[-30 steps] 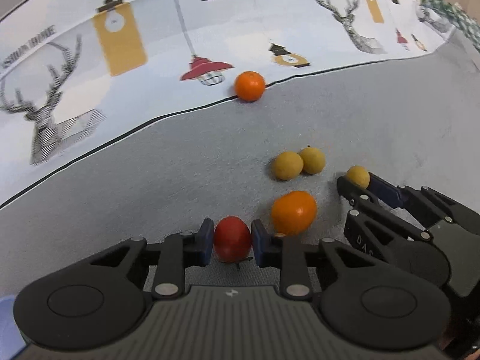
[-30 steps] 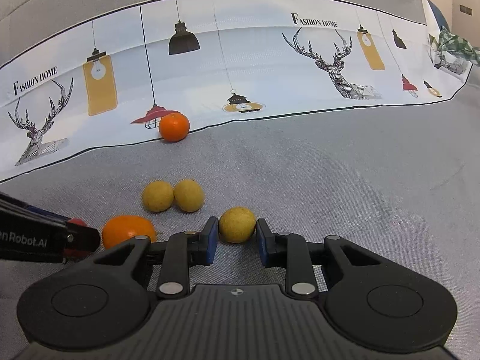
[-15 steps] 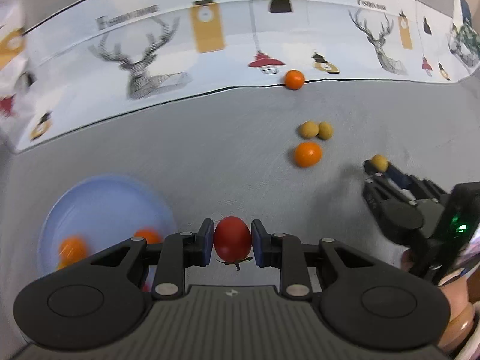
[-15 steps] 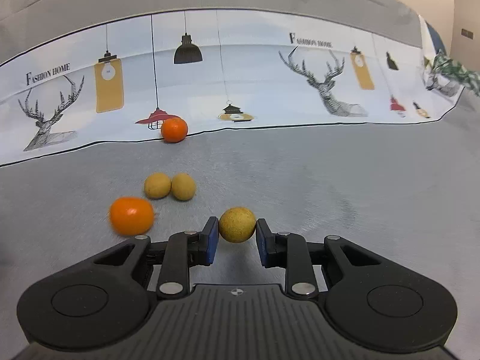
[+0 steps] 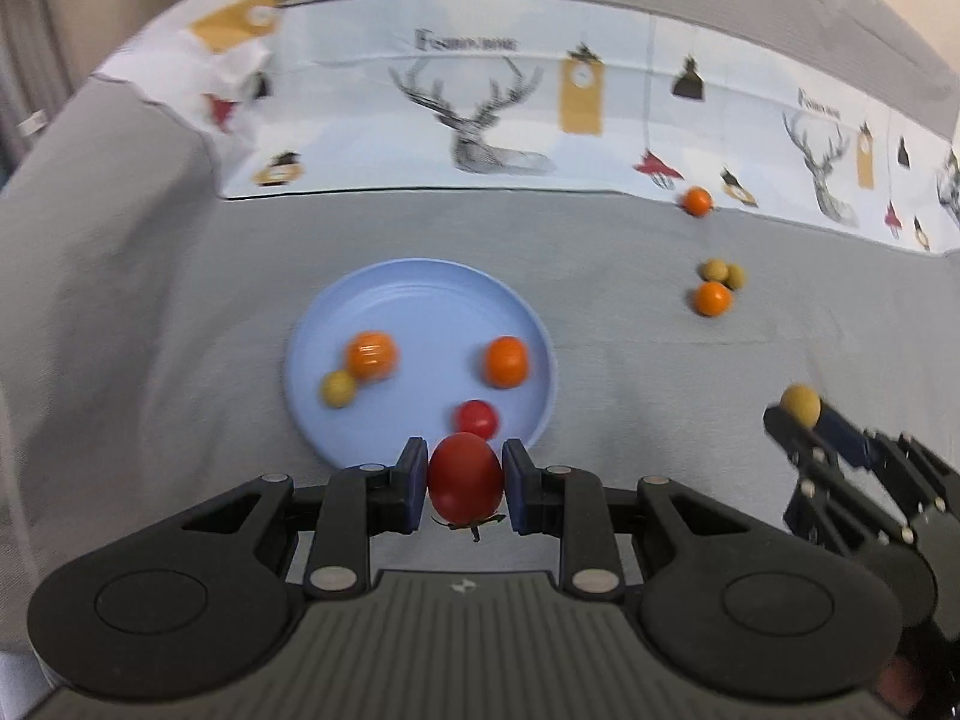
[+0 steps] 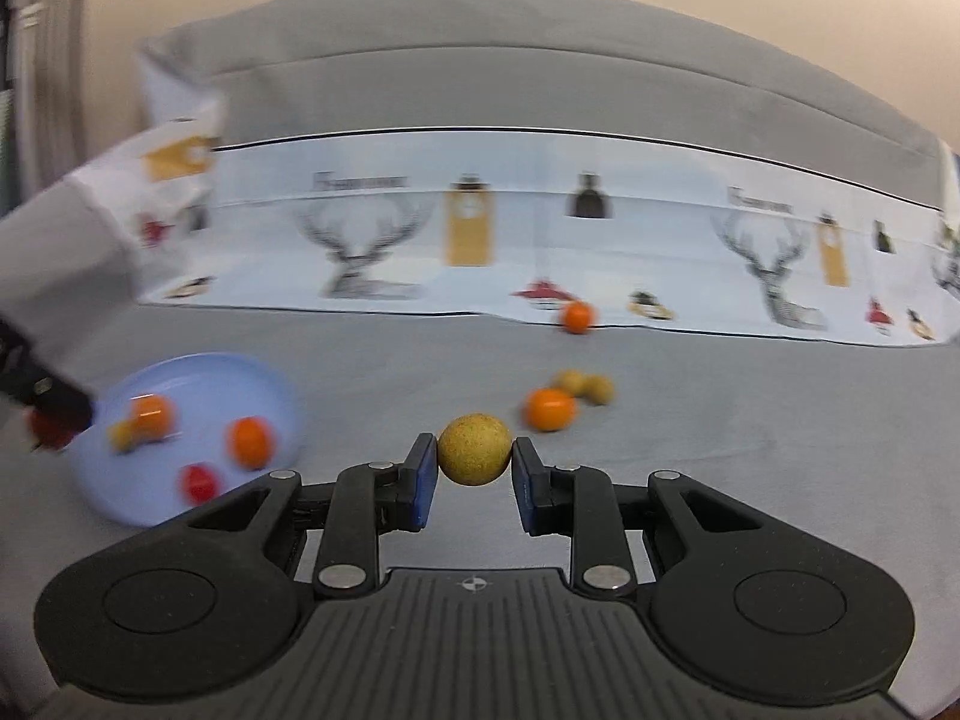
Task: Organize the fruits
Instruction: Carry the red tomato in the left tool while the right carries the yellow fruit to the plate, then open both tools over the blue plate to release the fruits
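Observation:
My left gripper (image 5: 465,483) is shut on a red tomato (image 5: 465,476) and holds it in the air at the near rim of a light blue plate (image 5: 420,282). The plate holds two oranges (image 5: 372,355), a small yellow fruit (image 5: 339,387) and a red tomato (image 5: 477,418). My right gripper (image 6: 474,468) is shut on a yellow round fruit (image 6: 474,449) and holds it above the grey surface, right of the plate (image 6: 180,372). It also shows in the left wrist view (image 5: 801,411) at the right.
An orange (image 5: 712,298) and two small yellow fruits (image 5: 723,272) lie together on the grey cloth (image 5: 600,330) to the right of the plate. Another orange (image 5: 696,201) lies by the printed white cloth (image 5: 510,120) along the back.
Both grippers have lifted and swung left with their fruit. The blue plate has come into full view, in front of the left gripper and left of the right one.

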Demonstrator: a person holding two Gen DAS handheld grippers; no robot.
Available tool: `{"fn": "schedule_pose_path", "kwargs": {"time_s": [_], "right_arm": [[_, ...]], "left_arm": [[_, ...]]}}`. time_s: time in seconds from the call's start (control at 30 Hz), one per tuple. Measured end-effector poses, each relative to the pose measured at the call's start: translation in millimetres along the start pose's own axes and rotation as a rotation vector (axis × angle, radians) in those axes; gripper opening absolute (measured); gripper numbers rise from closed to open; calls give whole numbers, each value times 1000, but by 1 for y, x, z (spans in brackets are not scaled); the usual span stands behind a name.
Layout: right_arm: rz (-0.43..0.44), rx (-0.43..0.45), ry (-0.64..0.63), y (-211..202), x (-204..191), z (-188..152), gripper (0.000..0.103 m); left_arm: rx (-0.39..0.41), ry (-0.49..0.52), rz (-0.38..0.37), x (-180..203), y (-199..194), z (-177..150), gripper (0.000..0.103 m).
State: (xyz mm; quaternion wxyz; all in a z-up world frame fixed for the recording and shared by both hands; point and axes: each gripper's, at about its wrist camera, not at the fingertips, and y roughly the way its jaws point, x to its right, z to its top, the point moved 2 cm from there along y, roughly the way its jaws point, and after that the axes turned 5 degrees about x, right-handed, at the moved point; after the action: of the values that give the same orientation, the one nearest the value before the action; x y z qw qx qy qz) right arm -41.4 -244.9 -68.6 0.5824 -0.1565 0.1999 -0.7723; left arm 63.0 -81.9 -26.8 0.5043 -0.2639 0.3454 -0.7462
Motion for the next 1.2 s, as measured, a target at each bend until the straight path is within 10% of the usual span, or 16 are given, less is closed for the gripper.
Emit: {"fn": "schedule_pose_path", "kwargs": {"time_s": [0.5, 1.2], "right_arm": [[177, -4, -125, -14, -97, 24, 28], [218, -139, -175, 95, -128, 11, 28]], "left_arm": [[68, -99, 9, -58, -15, 1, 30], [-56, -127, 67, -87, 106, 34, 30]]}}
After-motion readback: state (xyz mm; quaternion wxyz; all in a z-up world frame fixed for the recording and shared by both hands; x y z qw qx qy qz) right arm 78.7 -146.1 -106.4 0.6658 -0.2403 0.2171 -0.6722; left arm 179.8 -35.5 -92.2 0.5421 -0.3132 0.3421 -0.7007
